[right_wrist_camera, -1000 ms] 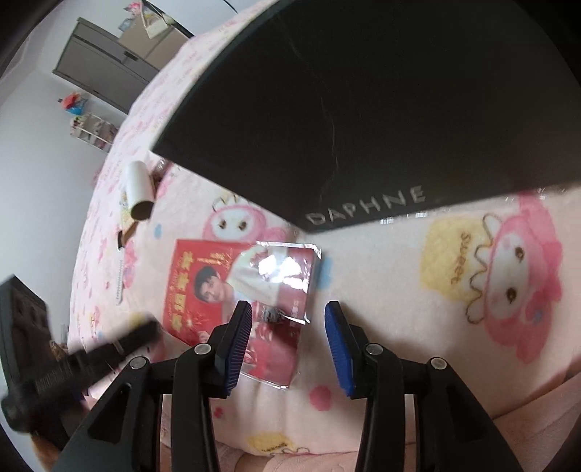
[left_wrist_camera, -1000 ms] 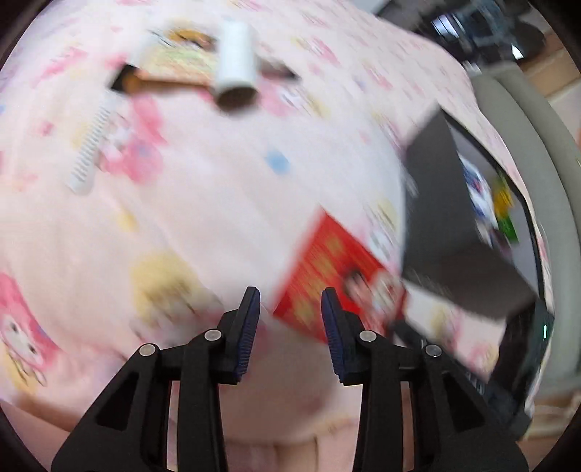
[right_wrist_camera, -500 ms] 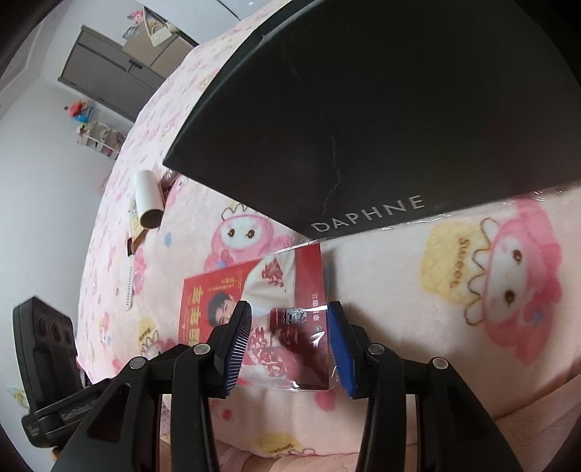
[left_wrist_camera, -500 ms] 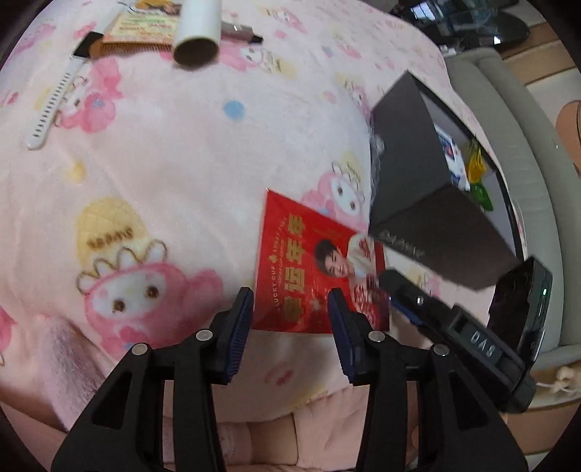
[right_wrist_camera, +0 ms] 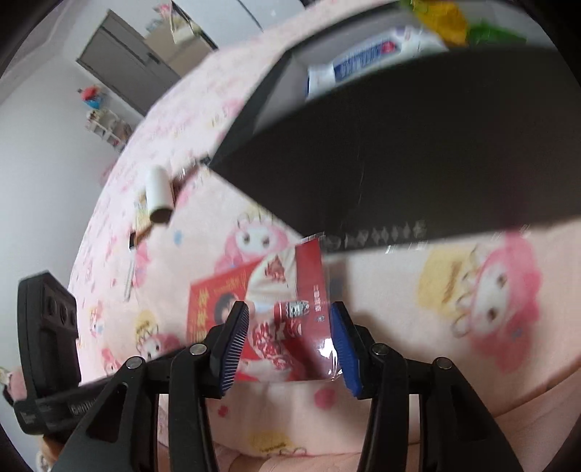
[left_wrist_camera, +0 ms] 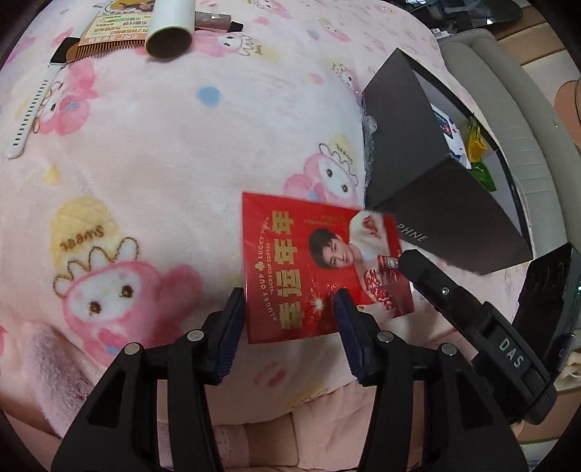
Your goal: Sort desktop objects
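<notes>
On the pink cartoon-print blanket (left_wrist_camera: pixel 174 152) a red Lucky Cup Coffee packet (left_wrist_camera: pixel 319 268) lies flat, its far corner tucked just under the edge of the black Daphne box (left_wrist_camera: pixel 446 203). Both tools hang low over it. The left tool (left_wrist_camera: pixel 290 319) is spread wide and holds nothing, its blue pads either side of the packet's near edge. The right tool (right_wrist_camera: pixel 290 341) is likewise spread, straddling the packet's clear-sealed end without visibly pinching it; that view is blurred. Inside the open box sit a white-and-blue tube (right_wrist_camera: pixel 363 61) and yellow and green wrappers (left_wrist_camera: pixel 479 156). Far across the blanket lie a white roll (left_wrist_camera: pixel 170 25), a comb (left_wrist_camera: pixel 105 45) and a white watch (left_wrist_camera: pixel 32 105).
</notes>
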`<control>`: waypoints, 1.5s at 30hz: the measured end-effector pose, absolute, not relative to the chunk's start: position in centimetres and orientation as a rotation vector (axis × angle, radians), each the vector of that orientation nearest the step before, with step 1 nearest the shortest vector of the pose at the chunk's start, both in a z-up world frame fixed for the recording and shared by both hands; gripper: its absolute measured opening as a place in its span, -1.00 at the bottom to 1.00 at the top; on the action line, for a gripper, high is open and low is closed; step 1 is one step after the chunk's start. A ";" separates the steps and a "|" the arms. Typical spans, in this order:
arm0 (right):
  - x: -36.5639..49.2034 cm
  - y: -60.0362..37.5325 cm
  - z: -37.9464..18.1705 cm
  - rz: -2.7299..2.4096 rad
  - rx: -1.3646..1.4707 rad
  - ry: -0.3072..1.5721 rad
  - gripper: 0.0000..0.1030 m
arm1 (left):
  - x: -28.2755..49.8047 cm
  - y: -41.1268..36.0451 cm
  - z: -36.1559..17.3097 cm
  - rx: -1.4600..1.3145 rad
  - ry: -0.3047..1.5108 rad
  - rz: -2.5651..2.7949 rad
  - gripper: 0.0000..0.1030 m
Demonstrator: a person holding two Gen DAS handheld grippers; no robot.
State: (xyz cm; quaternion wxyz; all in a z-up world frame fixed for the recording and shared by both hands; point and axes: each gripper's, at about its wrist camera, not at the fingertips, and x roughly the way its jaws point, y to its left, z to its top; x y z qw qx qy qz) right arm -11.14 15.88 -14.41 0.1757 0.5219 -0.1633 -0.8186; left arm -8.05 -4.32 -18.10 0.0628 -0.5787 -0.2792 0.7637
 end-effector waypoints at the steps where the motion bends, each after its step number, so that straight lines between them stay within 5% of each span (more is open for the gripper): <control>1: -11.2 16.1 -14.5 -2.330 1.488 -0.463 -0.17 | -8.1 -4.6 -18.2 -1.753 -0.865 2.322 -0.04; 14: -12.1 15.9 -17.0 -2.255 1.672 -0.404 -0.17 | -9.2 -4.7 -18.9 -1.755 -0.873 2.391 -0.06; 20: -12.4 14.8 -17.6 -2.231 1.662 -0.332 -0.11 | -7.8 -4.8 -16.3 -1.640 -0.859 2.438 -0.23; 29: -9.9 17.6 -10.3 -2.333 1.403 -0.393 -0.17 | -6.0 -4.7 -12.2 -1.466 -0.830 2.496 -0.28; 39: -11.7 21.2 -3.7 -2.436 1.205 -0.480 -0.16 | -12.0 1.2 -4.3 -1.297 -0.700 2.441 -0.28; 45: -14.9 27.3 -0.5 -2.583 1.174 -0.433 -0.16 | -19.2 7.9 -5.1 -1.331 -0.671 2.308 -0.28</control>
